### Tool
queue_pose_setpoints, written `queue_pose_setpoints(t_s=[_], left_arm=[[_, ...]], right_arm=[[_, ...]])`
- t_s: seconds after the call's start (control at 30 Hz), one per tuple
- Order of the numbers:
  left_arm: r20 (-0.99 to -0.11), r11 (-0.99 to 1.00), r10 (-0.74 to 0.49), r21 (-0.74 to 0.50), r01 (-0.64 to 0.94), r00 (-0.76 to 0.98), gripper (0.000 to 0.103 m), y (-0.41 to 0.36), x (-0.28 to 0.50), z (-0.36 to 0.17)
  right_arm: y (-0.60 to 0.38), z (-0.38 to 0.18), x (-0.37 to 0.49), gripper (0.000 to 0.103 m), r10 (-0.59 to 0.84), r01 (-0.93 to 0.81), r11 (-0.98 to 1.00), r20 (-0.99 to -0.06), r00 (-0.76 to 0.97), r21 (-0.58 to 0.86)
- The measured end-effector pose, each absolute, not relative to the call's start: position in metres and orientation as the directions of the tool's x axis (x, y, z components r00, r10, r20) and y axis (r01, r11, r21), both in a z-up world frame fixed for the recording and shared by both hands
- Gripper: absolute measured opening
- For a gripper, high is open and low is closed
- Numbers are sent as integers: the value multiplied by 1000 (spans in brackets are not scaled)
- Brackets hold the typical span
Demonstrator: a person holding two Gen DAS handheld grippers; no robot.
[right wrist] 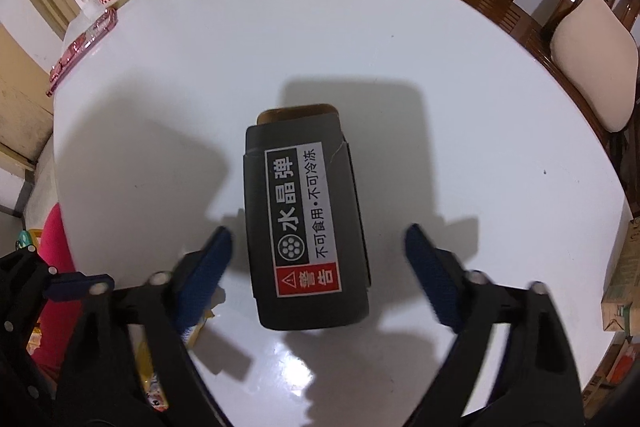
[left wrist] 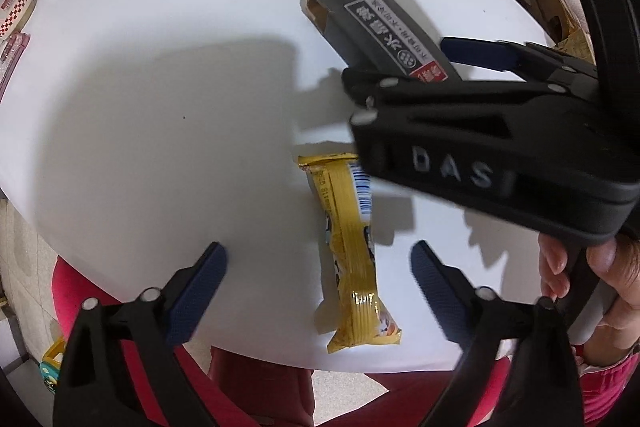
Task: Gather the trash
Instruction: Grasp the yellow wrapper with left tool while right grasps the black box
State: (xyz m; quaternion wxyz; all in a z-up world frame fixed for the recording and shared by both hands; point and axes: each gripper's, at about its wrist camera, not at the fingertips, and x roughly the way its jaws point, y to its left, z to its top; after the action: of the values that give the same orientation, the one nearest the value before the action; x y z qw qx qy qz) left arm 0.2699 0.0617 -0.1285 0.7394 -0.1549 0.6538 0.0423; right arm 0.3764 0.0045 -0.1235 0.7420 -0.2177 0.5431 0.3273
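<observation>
Wrapper (left wrist: pixel 352 259) looks light, crinkly & slick, best pinched mid-length btwn open left gripper (left wrist: pixel 320 291); box (right wrist: pixel 306 223), stiff card, sits untouched btwn open right gripper (right wrist: pixel 320 267).

Both my wrist views are evenly bright, lit from overhead. Broad soft shadows of the rig fall on the white table (right wrist: pixel 360 39), darkest beside the dark box (right wrist: pixel 306 227). A glare patch sits on the tabletop near the box's close end. Fisheye curvature bends the table rim; corners vignette black. The right gripper (left wrist: pixel 440 79) shows slight motion blur.
</observation>
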Motion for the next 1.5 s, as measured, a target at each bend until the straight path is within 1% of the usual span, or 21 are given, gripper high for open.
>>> queue_pose_setpoints(t_s=[0.03,0.07,0.1,0.13,0.2,0.27,0.3,0.33,0.4,0.47,0.53,0.63,0.7,0.73,0.83,1.03,1.17,1.4,1.5], left_arm=[[-981,951,-133,-167,-260,142,85,60,271,-128],[-983,955,-119,-152,-253,140,82,56,271,-127],[-984,958,-109,-142,-249,141,81,55,272,-127],[-985,961,-96,-129,-244,144,77,54,273,-126],[-986,965,-74,-109,-239,149,67,50,275,-125],[-986,969,-62,-97,-229,157,49,51,274,-122],[-984,969,-74,-110,-223,165,44,51,273,-121],[-981,968,-87,-124,-220,172,34,52,273,-121],[-979,968,-102,-139,-210,178,30,54,272,-120],[-975,967,-119,-157,-203,189,24,56,272,-120],[-971,968,-121,-161,-194,204,23,59,270,-119],[-965,974,-123,-163,-160,232,22,66,267,-116],[-961,974,-130,-170,-152,242,19,71,265,-115],[-959,975,-139,-176,-137,248,16,72,265,-114],[-956,971,-172,-205,-121,236,13,77,266,-117],[-952,974,-174,-204,-95,251,12,75,262,-111],[-944,970,-196,-226,-87,266,12,77,265,-111],[-915,975,-193,-218,-31,353,12,89,249,-86],[-898,980,-180,-201,-8,402,12,90,241,-71]], right_arm=[[5,-124,375,66,245,-724,689,-947,208,19],[6,-124,374,65,244,-728,686,-946,215,11],[7,-124,374,61,247,-730,683,-944,217,10],[7,-124,373,54,248,-730,683,-943,221,9],[8,-123,372,54,249,-731,683,-942,227,5],[7,-123,371,54,249,-729,684,-940,232,1],[7,-123,371,54,249,-727,687,-940,233,1],[7,-123,371,53,248,-725,689,-940,234,1],[5,-123,371,53,242,-718,696,-940,239,-3],[4,-122,370,53,231,-706,708,-939,256,-18],[2,-121,368,53,216,-698,714,-935,280,-44],[-4,-117,366,53,215,-679,732,-930,297,-47],[-11,-112,366,53,220,-662,748,-926,306,-41],[-14,-110,366,53,222,-654,755,-923,313,-41],[-28,-102,366,53,233,-618,786,-917,325,-19],[-51,-91,360,53,252,-561,827,-905,342,19],[-60,-86,355,53,257,-534,845,-899,355,30],[-76,-78,340,53,260,-483,875,-881,394,42],[-85,-61,326,53,281,-465,883,-857,431,55]])
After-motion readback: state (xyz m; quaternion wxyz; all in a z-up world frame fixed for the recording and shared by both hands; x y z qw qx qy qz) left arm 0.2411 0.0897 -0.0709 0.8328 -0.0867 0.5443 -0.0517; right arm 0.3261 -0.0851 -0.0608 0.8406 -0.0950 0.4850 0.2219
